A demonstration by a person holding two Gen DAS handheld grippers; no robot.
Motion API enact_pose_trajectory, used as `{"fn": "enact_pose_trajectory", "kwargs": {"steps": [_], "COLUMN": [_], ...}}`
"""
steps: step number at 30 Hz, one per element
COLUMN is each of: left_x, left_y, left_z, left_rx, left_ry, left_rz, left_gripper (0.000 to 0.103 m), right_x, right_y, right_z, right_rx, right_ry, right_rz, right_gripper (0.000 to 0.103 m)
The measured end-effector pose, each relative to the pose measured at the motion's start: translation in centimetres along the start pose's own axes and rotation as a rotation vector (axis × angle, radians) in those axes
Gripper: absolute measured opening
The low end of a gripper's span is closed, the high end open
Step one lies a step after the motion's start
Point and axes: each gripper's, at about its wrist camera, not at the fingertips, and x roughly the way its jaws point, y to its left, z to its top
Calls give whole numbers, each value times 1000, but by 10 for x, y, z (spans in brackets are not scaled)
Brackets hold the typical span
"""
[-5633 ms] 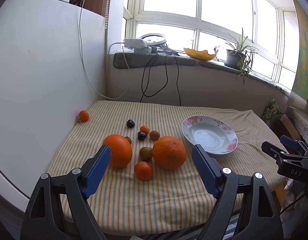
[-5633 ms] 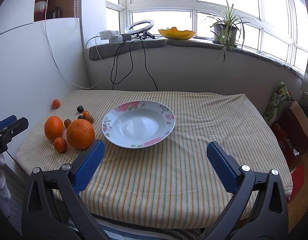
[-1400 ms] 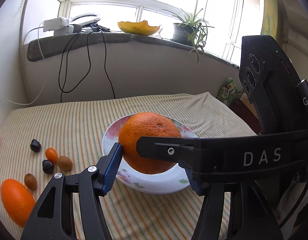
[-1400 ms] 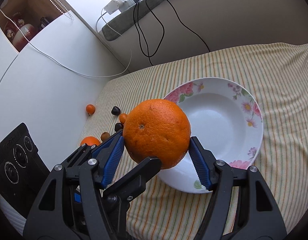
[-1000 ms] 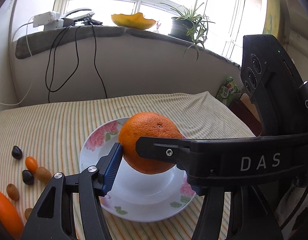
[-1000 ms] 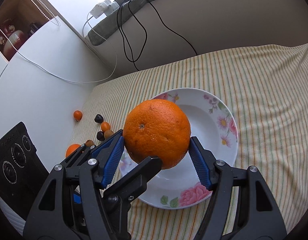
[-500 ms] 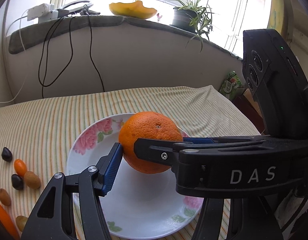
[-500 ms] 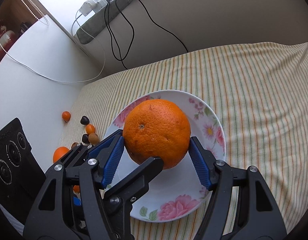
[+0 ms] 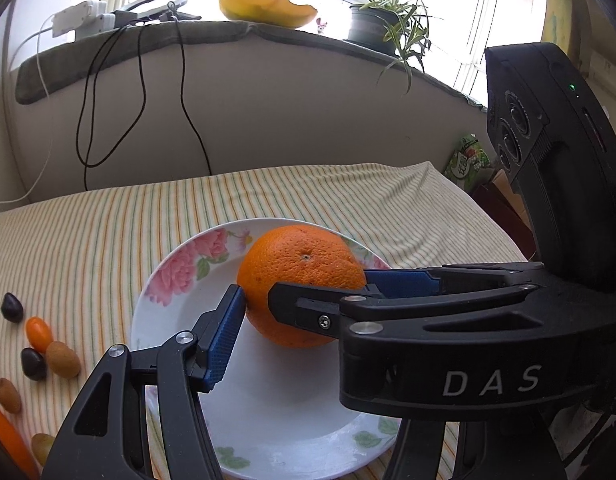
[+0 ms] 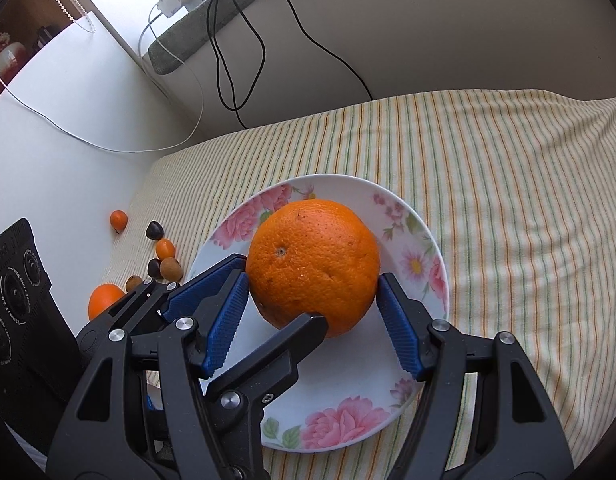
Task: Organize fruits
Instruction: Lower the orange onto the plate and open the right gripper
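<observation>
One orange (image 10: 312,266) clenched by both grippers, left (image 9: 304,308) and right (image 10: 313,300), over one plate (image 10: 421,240).

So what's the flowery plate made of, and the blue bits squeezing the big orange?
The plate looks like glazed ceramic or porcelain: white, glossy, with printed pink flowers, though melamine could look the same. The blue pads seem to be rubber or soft plastic: matte, with a ridged gripping texture, pressed against the orange.

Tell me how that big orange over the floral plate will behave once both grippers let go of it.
The big round orange will probably roll: it is nearly a ball, and the white floral plate is smooth and dished, so it should settle toward the middle. It looks firm, since the blue pads leave no dent. Its pebbled peel likely grips well, not slippery.
</observation>
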Motion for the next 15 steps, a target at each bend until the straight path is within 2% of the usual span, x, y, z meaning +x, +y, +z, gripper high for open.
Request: {"fn": "enact_pose_trajectory", "kwargs": {"steps": [2,6,8,15], "left_x": [-1,-4,-6,-17], "left_y": [2,6,7,7], "left_z": [0,-1,-3,-5], "left_rx": [-4,-8,-5,1], "left_ry": [1,3,1,-11], "left_rz": [3,24,37,57], "left_gripper": [60,61,64,66], "right_x": [-5,-11,-13,-22], "right_y": [3,8,8,3], "right_z": [1,2,0,-7], "right_rx": [-16,-53,-54,-40], "right_ry": [-19,-37,-37,-57], "right_rz": [-5,-46,-50,-57], "right_gripper": [70,81,81,81]}}
